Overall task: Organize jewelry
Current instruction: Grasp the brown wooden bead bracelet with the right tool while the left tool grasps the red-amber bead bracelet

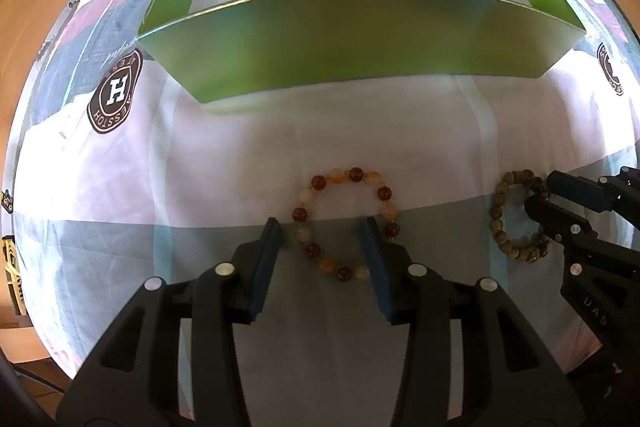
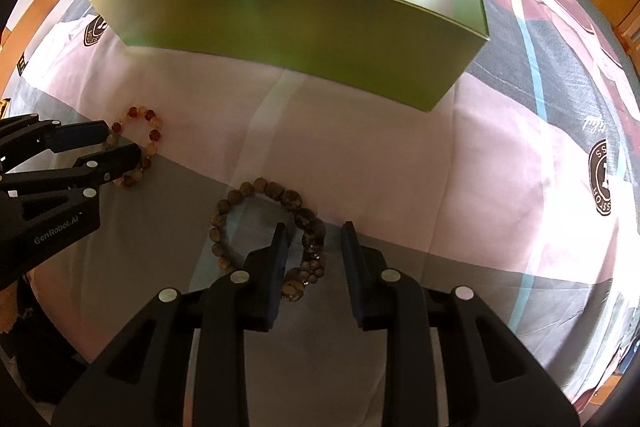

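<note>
Patchwork bedsheet [image 1: 240,155] carries a green box [image 1: 320,39] at the far side. Nearer, each hand-held gripper, left [image 1: 324,227] and right [image 2: 314,231], stands partly open astride a bead bracelet, amber [image 1: 348,223] left, brown [image 2: 272,227] right, gripping neither.

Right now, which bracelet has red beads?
The bracelet under the left gripper: its red and amber beads shine. The other bracelet, under the right gripper, is dull brown.
</note>
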The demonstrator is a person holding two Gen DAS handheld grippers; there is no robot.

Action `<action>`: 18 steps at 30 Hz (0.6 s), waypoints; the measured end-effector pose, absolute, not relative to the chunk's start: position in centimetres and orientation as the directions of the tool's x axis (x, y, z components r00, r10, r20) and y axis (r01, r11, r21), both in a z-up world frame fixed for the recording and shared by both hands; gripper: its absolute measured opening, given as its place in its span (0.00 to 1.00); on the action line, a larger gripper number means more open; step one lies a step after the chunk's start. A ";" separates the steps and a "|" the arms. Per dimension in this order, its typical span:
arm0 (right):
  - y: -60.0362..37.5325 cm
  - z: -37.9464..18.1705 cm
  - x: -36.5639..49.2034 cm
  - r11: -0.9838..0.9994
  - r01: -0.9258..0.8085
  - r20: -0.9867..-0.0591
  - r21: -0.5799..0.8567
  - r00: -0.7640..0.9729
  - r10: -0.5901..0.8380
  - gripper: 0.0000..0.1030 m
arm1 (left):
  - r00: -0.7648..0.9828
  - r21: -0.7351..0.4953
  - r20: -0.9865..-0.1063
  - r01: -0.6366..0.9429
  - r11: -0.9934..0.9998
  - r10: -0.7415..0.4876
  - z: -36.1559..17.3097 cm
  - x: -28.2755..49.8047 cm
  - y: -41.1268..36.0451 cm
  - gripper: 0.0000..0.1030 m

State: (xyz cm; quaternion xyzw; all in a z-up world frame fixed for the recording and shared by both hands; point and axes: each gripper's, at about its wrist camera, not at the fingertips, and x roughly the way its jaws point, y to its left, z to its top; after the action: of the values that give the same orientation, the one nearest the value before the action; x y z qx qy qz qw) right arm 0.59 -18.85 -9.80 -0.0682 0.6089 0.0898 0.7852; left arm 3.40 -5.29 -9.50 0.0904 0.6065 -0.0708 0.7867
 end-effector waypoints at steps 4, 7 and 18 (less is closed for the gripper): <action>-18.4 -10.0 0.4 0.974 -0.227 -0.968 -0.006 0.244 0.051 0.27 | 0.254 0.057 -0.967 0.221 0.973 -0.001 -9.5 3.4 -5.4 0.42; -18.2 -10.0 0.4 0.973 -0.229 -0.968 -0.013 0.247 0.045 0.27 | 0.252 0.050 -0.968 0.234 0.971 -0.011 -9.4 3.3 -5.8 0.35; -17.6 -9.5 0.0 0.969 -0.245 -0.964 -0.017 0.262 0.049 0.22 | 0.261 0.045 -0.965 0.259 0.965 -0.025 -9.2 2.5 -6.5 0.11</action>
State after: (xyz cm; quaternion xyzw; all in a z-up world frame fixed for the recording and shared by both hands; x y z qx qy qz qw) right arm 0.04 -17.62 -9.52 -0.0817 0.6003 0.0931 0.7902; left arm 2.53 -6.45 -9.17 0.0973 0.6013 -0.0898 0.7880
